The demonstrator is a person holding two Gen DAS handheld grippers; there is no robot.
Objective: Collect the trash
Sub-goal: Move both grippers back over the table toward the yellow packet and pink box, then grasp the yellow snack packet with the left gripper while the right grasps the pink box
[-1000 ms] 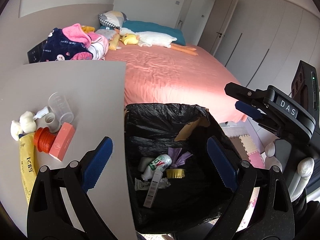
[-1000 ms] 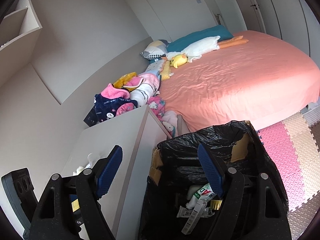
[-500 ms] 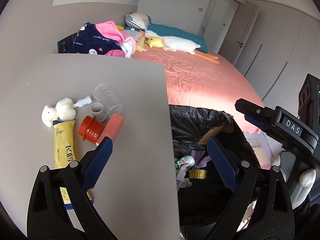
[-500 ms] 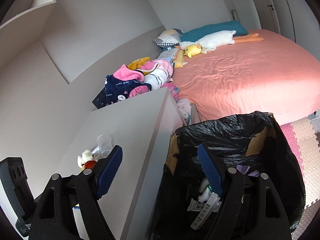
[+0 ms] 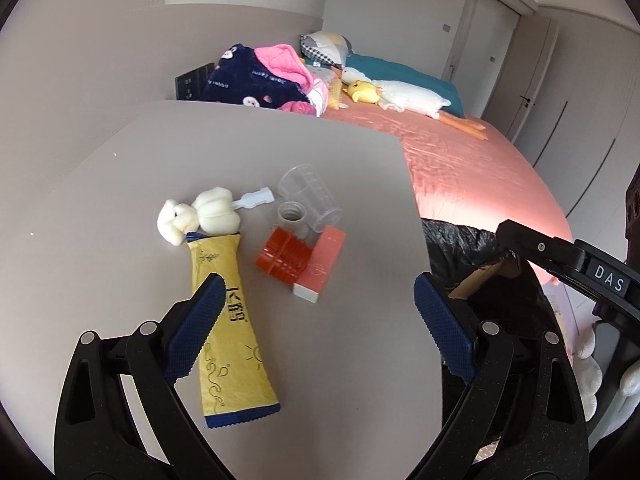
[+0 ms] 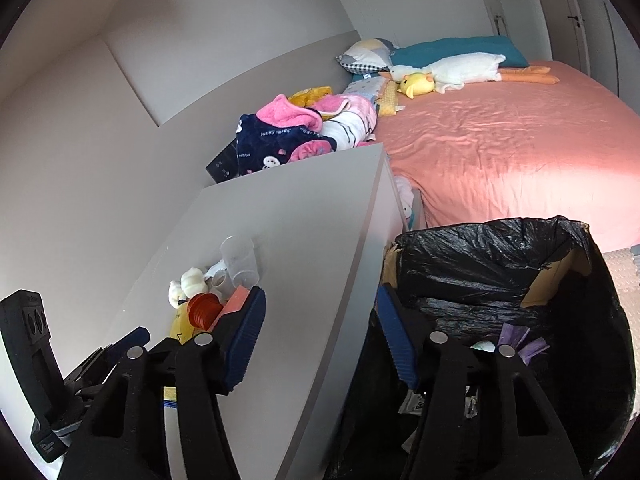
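While I hold the left tool (image 5: 316, 320) above the grey desk (image 5: 120, 184), its blue pads stand wide apart with nothing between them; the left pad hangs over a yellow squeeze tube (image 5: 228, 316) that lies flat on the desk. Just past the tube's far end sit two white cotton-like wads (image 5: 200, 216), with a small clear plastic tip (image 5: 256, 199) beside them. To their right lie an orange ribbed cap (image 5: 284, 256), a salmon-pink box (image 5: 320, 264) touching it, a small grey cap (image 5: 291, 214) and a clear measuring cup (image 5: 310, 196) on its side. All this trash is clustered together near the desk's middle.

From the right wrist I see the right tool (image 6: 320, 340) closing, its pads apart and empty, straddling the desk's edge and the rim of the black-lined trash bin (image 6: 500, 256), which stands right beside the desk. Inside the bin lie a purple wrapper (image 6: 520, 340) and other scraps I cannot make out. Beyond are the pink bed (image 6: 500, 148), a heap of clothes (image 6: 304, 128) and a plush duck (image 6: 448, 72).
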